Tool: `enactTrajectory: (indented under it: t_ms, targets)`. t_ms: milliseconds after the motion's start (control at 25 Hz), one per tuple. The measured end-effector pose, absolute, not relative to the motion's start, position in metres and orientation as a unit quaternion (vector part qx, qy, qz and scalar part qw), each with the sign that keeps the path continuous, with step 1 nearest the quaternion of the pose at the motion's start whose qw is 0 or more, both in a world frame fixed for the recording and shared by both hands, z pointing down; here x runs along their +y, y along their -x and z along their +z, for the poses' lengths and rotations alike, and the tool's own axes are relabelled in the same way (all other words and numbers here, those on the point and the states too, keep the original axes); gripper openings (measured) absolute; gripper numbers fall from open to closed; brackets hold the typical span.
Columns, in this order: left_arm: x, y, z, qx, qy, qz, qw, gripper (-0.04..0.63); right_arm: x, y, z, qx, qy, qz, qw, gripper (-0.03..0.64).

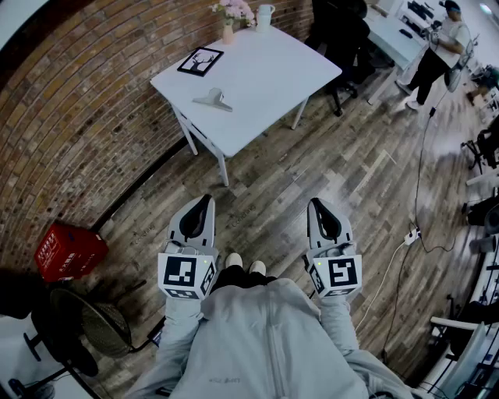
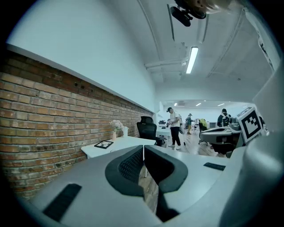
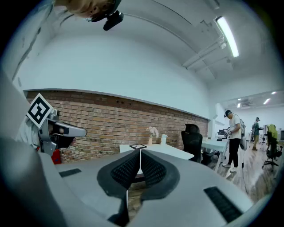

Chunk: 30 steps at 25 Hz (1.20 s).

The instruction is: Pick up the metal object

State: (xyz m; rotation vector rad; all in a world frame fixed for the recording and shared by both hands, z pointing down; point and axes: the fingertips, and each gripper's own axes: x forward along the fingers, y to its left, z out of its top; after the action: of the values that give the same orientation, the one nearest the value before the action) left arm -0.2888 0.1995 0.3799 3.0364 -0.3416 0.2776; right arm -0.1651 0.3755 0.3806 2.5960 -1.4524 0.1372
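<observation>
A silvery metal object lies on the white table far ahead of me, near its left front part. My left gripper and my right gripper are held side by side over the wooden floor, well short of the table, both shut with nothing between the jaws. In the left gripper view the left gripper points toward the table. In the right gripper view the right gripper has its jaws together, with the table beyond them. The metal object is not visible in either gripper view.
On the table stand a framed picture, a vase of flowers and a white jug. A red crate sits by the brick wall at left. A black office chair, a person and a floor cable are to the right.
</observation>
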Motion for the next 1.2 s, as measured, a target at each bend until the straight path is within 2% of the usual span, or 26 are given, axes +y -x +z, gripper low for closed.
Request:
enactTrajectory:
  t_ms: [600, 1200]
  targets:
    - [0.217, 0.271, 0.392, -0.132, -0.985, 0.104, 0.032, 0.031, 0.39, 0.149, 0.403, -0.513, -0.854, 0.066, 0.056, 0.026]
    - [0.116, 0.131, 0.387, -0.127, -0.987, 0.099, 0.028, 0.031, 0.29, 0.017, 0.404, -0.515, -0.852, 0.076, 0.054, 0.026]
